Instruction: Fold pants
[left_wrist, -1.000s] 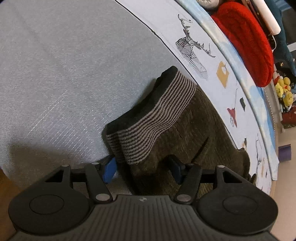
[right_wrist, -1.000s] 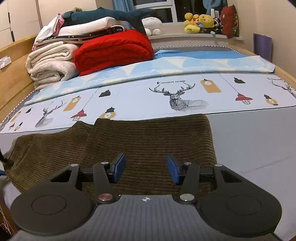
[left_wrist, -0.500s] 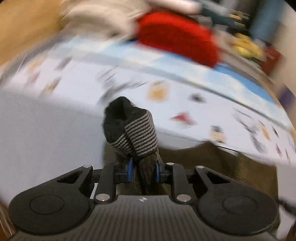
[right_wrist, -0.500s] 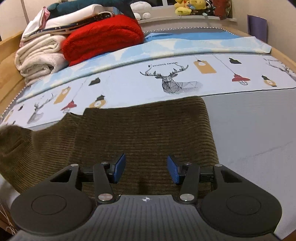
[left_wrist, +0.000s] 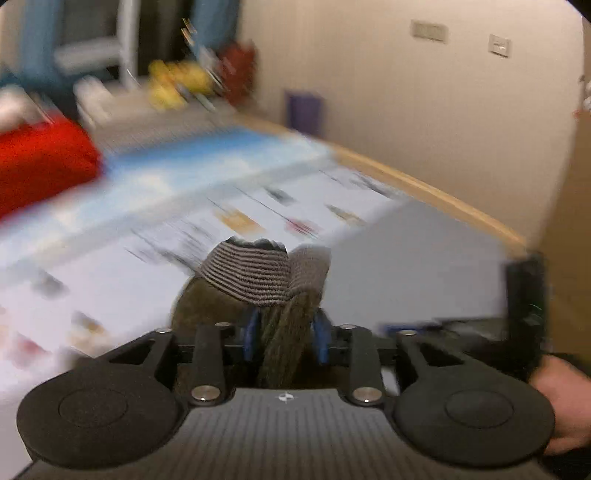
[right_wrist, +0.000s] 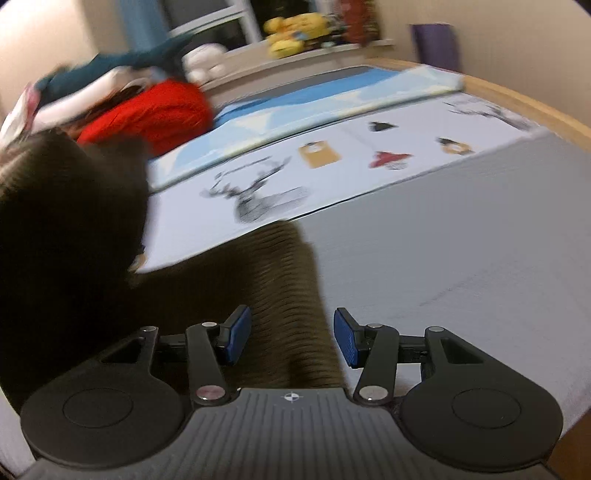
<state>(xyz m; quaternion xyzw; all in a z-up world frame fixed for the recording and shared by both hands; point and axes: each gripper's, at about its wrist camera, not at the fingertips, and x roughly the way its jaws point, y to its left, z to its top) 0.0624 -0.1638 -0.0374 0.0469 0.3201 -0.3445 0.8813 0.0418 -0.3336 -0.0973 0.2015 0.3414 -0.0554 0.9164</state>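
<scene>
The left gripper (left_wrist: 284, 338) carries the pants' (left_wrist: 284, 325) striped waistband (left_wrist: 251, 277) bunched between its blue pads, jaws just easing apart yet the cloth looks pinched. At six o'clock in the right view, the right gripper (right_wrist: 291, 338) hovers half-open, empty, over brown corduroy lying on the grey sheet (right_wrist: 461, 258), fabric rising at nine o'clock.

— What did you have in front of you, by feel?

— Your pants (right_wrist: 284, 280) were ribbed olive corduroy, matt, with a striped knit cuff (left_wrist: 255, 275). The bed sheet (right_wrist: 461, 266) looked like smooth woven cloth, the bed frame (right_wrist: 524, 101) pale wood, and your gripper bodies matt black plastic with blue pads (right_wrist: 347, 338).
</scene>
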